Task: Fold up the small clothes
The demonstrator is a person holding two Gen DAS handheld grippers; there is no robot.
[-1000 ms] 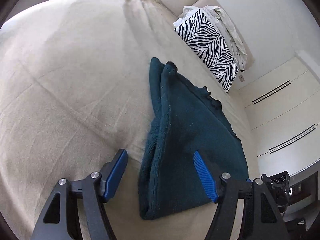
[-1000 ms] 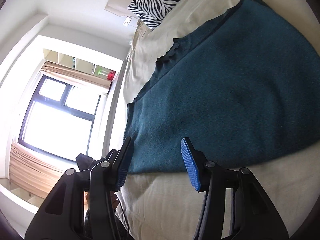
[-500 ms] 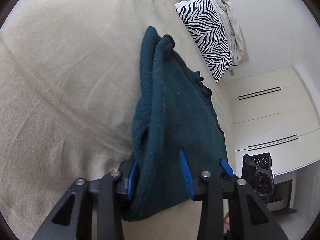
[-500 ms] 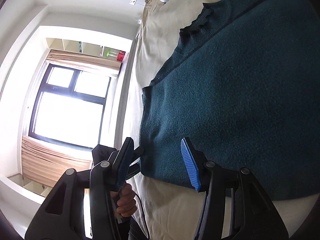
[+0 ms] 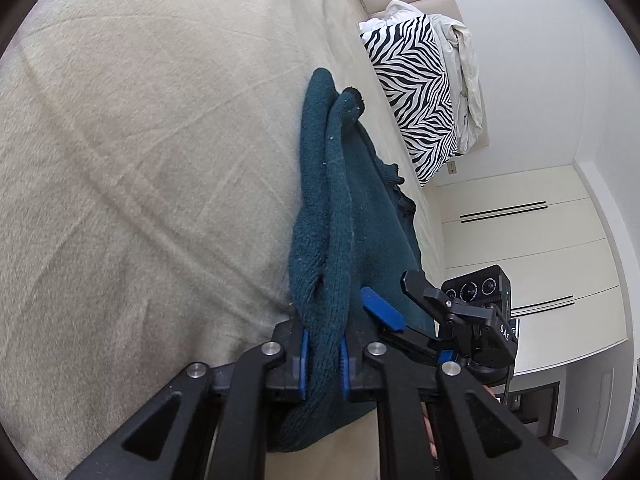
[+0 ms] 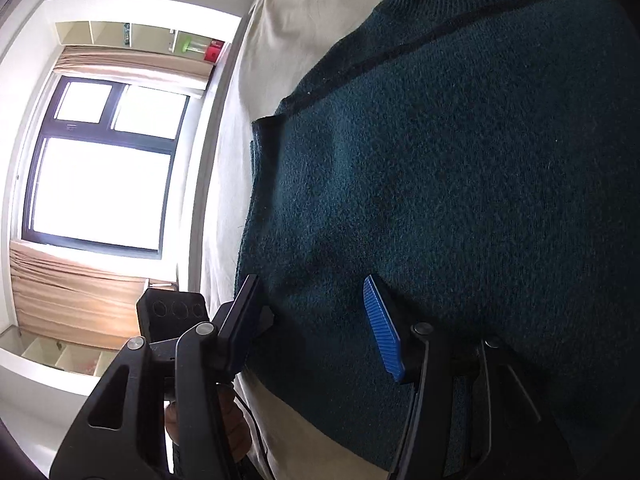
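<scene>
A dark teal knitted garment (image 5: 340, 208) lies folded on a beige bed. My left gripper (image 5: 323, 356) is shut on its thick near edge, cloth bunched between the blue pads. The right gripper (image 5: 384, 308) shows in the left wrist view, just right of it, over the same end of the garment. In the right wrist view the garment (image 6: 440, 168) fills most of the frame. My right gripper (image 6: 316, 320) is open, its blue pads astride the garment's near corner, one finger off the cloth's edge and one on top of it.
The beige bedsheet (image 5: 140, 160) stretches far to the left. A zebra-striped pillow (image 5: 416, 92) and crumpled white bedding (image 5: 464, 64) lie at the headboard. White wardrobes (image 5: 520, 240) stand beyond the bed. A bright window (image 6: 100, 176) with curtains is at the far side.
My left gripper went from open around the garment's edge to shut on it. My right gripper moved forward over the garment's corner and stayed open.
</scene>
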